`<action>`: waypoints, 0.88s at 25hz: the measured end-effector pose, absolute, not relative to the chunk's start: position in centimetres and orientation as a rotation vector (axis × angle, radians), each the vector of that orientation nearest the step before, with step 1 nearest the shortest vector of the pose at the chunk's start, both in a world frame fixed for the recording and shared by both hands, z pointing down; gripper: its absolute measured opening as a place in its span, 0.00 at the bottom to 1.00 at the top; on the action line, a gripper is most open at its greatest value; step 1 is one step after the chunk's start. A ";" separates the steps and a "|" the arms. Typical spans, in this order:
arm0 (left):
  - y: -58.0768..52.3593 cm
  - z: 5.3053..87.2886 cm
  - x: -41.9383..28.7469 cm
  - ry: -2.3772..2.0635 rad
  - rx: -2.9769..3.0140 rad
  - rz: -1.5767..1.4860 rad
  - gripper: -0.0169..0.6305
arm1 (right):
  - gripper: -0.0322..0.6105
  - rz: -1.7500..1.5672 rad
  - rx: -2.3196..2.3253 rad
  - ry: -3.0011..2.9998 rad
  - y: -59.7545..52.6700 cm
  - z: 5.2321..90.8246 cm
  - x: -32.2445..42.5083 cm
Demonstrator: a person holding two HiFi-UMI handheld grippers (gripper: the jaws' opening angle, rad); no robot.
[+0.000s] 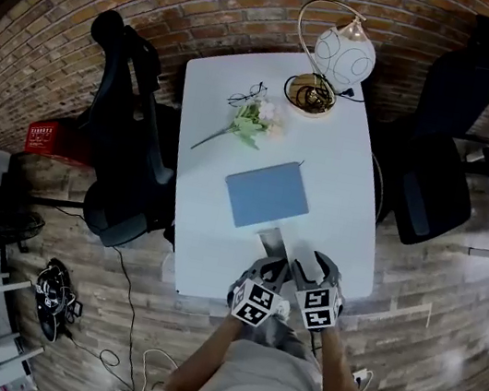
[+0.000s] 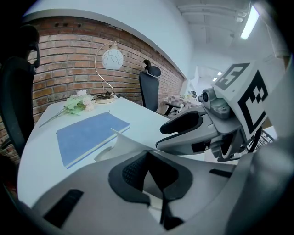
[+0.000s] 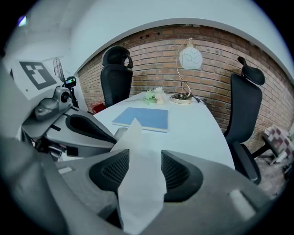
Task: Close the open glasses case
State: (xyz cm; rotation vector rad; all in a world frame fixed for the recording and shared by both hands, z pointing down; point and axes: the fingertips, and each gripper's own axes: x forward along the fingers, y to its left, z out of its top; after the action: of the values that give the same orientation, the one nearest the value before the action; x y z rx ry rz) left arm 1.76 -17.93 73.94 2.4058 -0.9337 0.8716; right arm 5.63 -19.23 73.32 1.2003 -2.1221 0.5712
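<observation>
No glasses case shows in any view. A thin white cloth (image 1: 271, 240) sticks out over the front edge of the white table (image 1: 343, 193), held between both grippers. My left gripper (image 1: 271, 266) is closed on one edge of the cloth (image 2: 113, 143). Right beside it, my right gripper (image 1: 307, 267) has the cloth (image 3: 138, 179) standing up between its pads. In the left gripper view the right gripper (image 2: 193, 133) is close on the right. A pair of glasses (image 1: 246, 97) lies at the table's far end.
A blue notebook (image 1: 266, 194) lies mid-table, just beyond the cloth. A flower sprig (image 1: 253, 122) and a globe lamp (image 1: 332, 60) stand at the far end. Black office chairs (image 1: 127, 146) (image 1: 435, 177) flank the table. A brick wall runs behind.
</observation>
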 end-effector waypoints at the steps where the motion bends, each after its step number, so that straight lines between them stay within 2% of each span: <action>1: -17.9 74.0 1.7 -0.937 2.403 0.872 0.03 | 0.39 0.569 1.198 -2.124 -19.2 73.3 5.6; 22: -17.1 74.6 -0.7 -1.012 2.343 0.868 0.03 | 0.39 0.552 1.138 -2.163 -18.6 73.0 3.6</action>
State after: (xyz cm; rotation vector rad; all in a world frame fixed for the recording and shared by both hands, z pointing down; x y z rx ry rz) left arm -0.75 -17.13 74.58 2.3426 -1.0120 0.8683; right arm 3.58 -18.65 73.01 1.1377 -2.1628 0.5520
